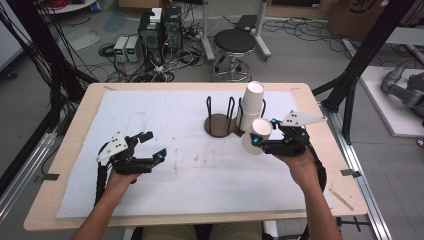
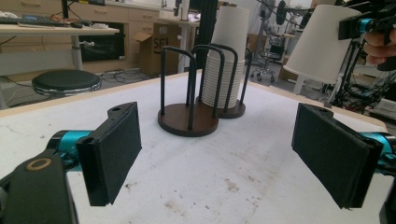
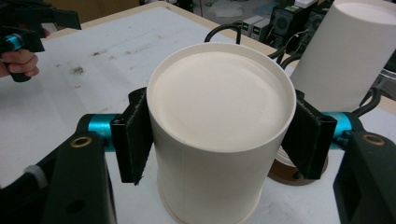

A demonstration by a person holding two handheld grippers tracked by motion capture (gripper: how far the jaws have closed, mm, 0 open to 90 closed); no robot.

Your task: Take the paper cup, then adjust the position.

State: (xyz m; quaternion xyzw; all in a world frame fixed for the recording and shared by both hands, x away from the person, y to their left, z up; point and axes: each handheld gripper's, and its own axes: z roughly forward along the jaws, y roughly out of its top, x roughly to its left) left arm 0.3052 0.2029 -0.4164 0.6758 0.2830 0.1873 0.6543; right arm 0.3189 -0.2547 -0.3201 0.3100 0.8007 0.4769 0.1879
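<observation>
From above, my right gripper (image 1: pixel 263 137) sits right of centre, its jaws clamped on a white paper cup (image 1: pixel 257 134) held upside down and tilted, the flat base facing the camera. Just above it in the frame a stack of cups (image 1: pixel 251 106), matte white and tapered, stands in the right bay of a holder (image 1: pixel 220 123) made of round dark wooden discs and thin black wire hoops; the left bay holds nothing. My left gripper (image 1: pixel 151 146) rests at lower left with its jaws spread and nothing between them. A white sheet (image 1: pixel 165 120), rough and stained brown near the middle, covers the pale wooden table (image 1: pixel 70 150).

In the left gripper view, my two black pads (image 2: pixel 112 151) stand wide apart at the lower corners, their faces dull and foam-like, with bare sheet between them. The holder (image 2: pixel 188 119) shows at upper centre, the ribbed rims of the stacked cups (image 2: pixel 227 60) plain to see through the hoops. At upper right hangs the held cup (image 2: pixel 317 44), a smooth cone.

In the right gripper view, the cup (image 3: pixel 219 135) takes up the centre, its recessed round base ringed by a thin rim, both pads (image 3: pixel 133 135) pressing its sides. The stack (image 3: pixel 348 51) rises at upper right, and my left hand (image 3: pixel 19 63) shows at upper left.
</observation>
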